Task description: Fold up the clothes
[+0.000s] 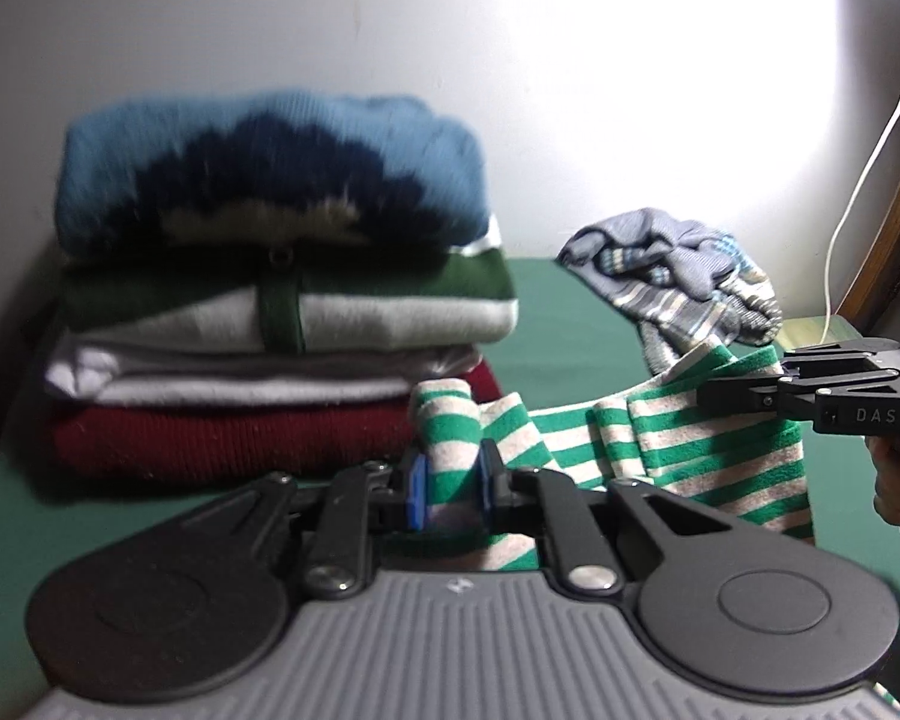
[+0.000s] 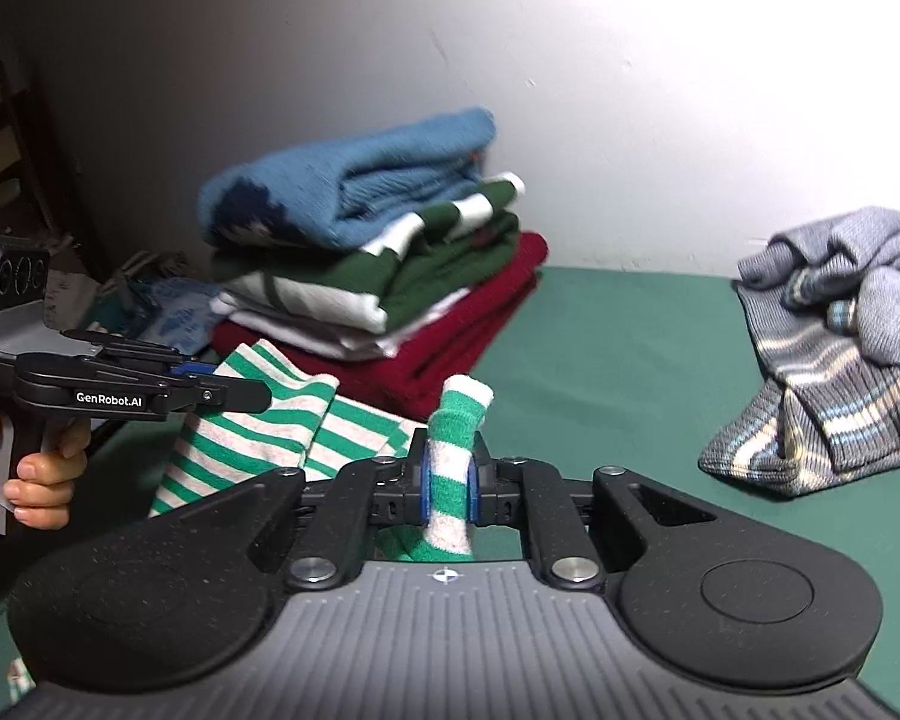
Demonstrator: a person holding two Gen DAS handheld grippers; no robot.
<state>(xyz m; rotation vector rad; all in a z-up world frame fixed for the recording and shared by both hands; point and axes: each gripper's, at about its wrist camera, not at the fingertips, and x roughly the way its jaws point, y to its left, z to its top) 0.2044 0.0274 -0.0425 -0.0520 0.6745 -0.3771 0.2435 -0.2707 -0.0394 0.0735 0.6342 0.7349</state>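
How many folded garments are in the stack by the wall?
4 visible: light blue knit sweater on top, green-and-white striped one under it, white one next, dark red knit at bottom. Thinner layers may be hidden.

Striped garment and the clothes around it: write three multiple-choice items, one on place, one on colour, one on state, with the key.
1. Where does the crumpled grey sweater lie?
A. on top of the folded stack
B. on the green surface, apart from the stack
C. between a gripper's pads

2. What colour is the bottom item of the folded stack?
A. dark red
B. yellow
C. black

3. How is the striped garment held?
A. it lies free
B. by one gripper only
C. by both grippers

Key: 1 B, the sweater sits alone on the green surface, right of the stack. 2 A, a dark red knit lies under the white, green and blue ones. 3 C, the left gripper and the right gripper each pinch a bunch of striped cloth.
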